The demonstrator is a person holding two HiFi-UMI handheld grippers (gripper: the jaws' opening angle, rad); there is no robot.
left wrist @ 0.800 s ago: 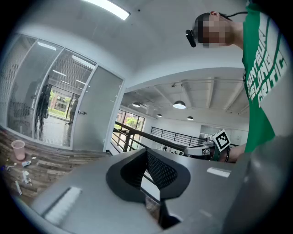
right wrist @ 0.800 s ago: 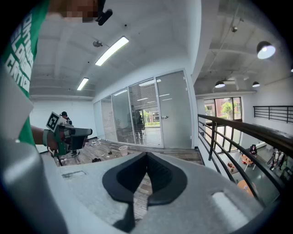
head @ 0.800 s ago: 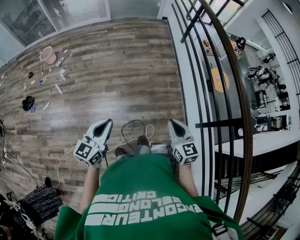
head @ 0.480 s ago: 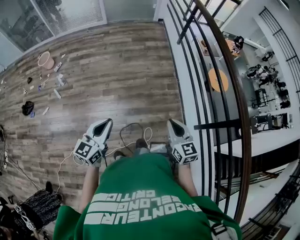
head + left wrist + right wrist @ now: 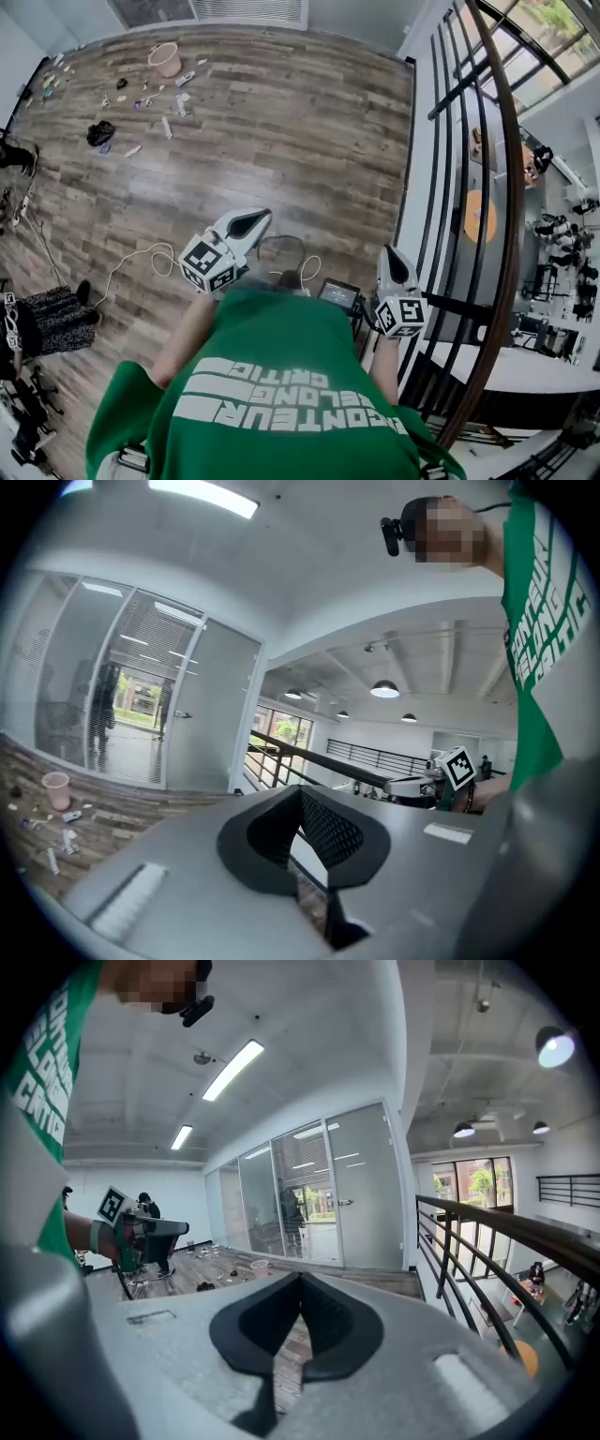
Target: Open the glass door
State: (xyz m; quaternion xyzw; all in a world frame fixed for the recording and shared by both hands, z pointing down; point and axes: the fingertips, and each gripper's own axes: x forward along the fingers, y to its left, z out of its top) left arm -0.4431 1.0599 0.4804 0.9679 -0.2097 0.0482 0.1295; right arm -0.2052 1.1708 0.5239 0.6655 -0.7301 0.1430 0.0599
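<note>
Over by the railing [image 5: 500, 187], the person in the green shirt [image 5: 281, 394] holds both tools out front, roughly level, each tipped down a touch. Left tool [image 5: 255, 217] has its jaws pinched together with nothing between them, just wood floor [image 5: 281, 112] showing through the slot behind the tips. Right tool [image 5: 389, 251] is the same deal, jaws closed and empty. The glass door [image 5: 366, 1190] is way off across the floor, set in the glass wall [image 5: 267, 1199], closed, handle on its left edge in the right gripper view. Neither tool is anywhere near it. A pink cup [image 5: 167, 58] and small bits of clutter lie on the floor near that wall.
</note>
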